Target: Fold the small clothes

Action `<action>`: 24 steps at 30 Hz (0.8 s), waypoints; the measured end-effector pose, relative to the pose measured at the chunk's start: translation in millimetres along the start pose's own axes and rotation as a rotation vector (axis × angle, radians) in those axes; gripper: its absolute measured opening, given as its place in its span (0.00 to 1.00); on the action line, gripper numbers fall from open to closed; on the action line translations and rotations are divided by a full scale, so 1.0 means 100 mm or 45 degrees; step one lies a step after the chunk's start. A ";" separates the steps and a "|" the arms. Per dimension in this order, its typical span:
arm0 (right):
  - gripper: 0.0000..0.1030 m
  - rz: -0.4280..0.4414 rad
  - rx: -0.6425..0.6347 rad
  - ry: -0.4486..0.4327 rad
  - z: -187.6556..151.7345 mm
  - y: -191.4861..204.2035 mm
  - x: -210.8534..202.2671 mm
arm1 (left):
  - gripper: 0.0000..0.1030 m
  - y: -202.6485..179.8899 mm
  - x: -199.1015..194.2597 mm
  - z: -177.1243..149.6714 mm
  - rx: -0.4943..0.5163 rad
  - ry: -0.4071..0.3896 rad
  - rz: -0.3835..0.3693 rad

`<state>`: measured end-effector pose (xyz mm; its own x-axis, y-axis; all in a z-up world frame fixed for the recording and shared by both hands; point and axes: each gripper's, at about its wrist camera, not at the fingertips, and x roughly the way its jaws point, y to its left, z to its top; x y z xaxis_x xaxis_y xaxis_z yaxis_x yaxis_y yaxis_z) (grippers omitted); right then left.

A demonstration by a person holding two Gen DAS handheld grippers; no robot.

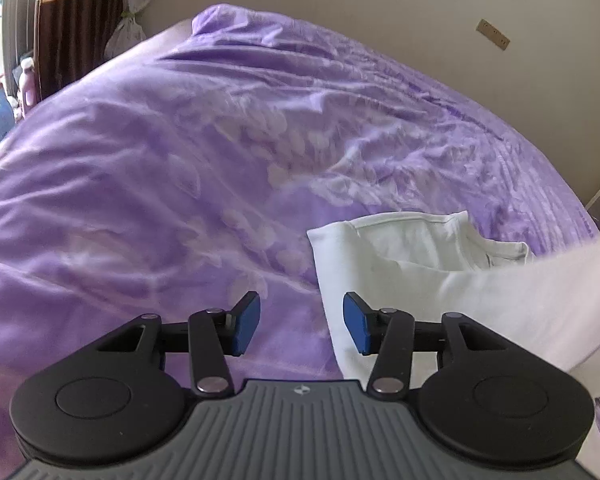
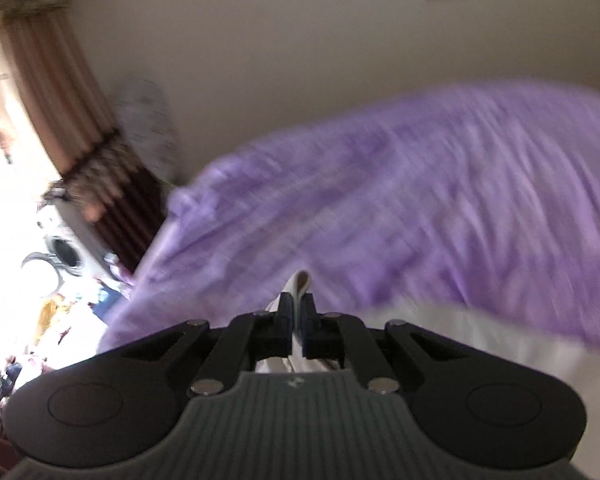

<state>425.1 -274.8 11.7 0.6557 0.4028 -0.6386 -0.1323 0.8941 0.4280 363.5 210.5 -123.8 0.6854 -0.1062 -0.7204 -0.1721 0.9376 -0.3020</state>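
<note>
A small white garment (image 1: 412, 256) lies on the purple bedspread (image 1: 180, 160) at the lower right of the left wrist view, its neckline facing up. A blurred white part of it (image 1: 540, 300) crosses the right side, lifted off the bed. My left gripper (image 1: 300, 322) is open and empty, its blue pads straddling the garment's left edge just above the bed. In the blurred right wrist view my right gripper (image 2: 299, 312) is shut on a fold of the white garment (image 2: 298, 284), which sticks up between the fingers and hangs below them (image 2: 480, 344).
The purple bedspread (image 2: 440, 200) fills most of both views. A beige wall (image 1: 380, 0) stands behind the bed. Brown curtains (image 1: 76, 20), bottles and a washing machine (image 2: 66, 252) are at the left, beyond the bed's edge.
</note>
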 end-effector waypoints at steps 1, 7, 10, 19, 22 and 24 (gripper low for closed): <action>0.00 -0.026 0.038 0.029 -0.08 -0.19 0.10 | 0.54 0.01 0.08 0.02 -0.024 0.011 -0.016; 0.00 -0.049 0.202 0.106 -0.49 -0.93 0.53 | 0.55 0.10 0.52 0.15 -0.238 0.055 -0.107; 0.00 -0.061 0.207 0.123 -0.54 -1.10 0.63 | 0.55 0.18 0.74 0.19 -0.342 0.086 -0.134; 0.00 0.079 0.301 0.066 -0.55 -1.27 0.38 | 0.03 0.05 0.61 0.36 -0.265 -0.046 -0.238; 0.00 0.065 0.326 0.007 -0.47 -1.30 0.20 | 0.03 -0.11 0.46 0.46 -0.122 -0.104 -0.200; 0.00 -0.053 0.374 0.043 -0.48 -1.44 0.30 | 0.03 -0.15 0.49 0.50 -0.064 -0.091 -0.168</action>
<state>428.4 -381.9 -99.5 0.6306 0.3774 -0.6782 0.1184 0.8168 0.5646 435.5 207.5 -123.2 0.7529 -0.2018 -0.6265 -0.1113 0.8991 -0.4234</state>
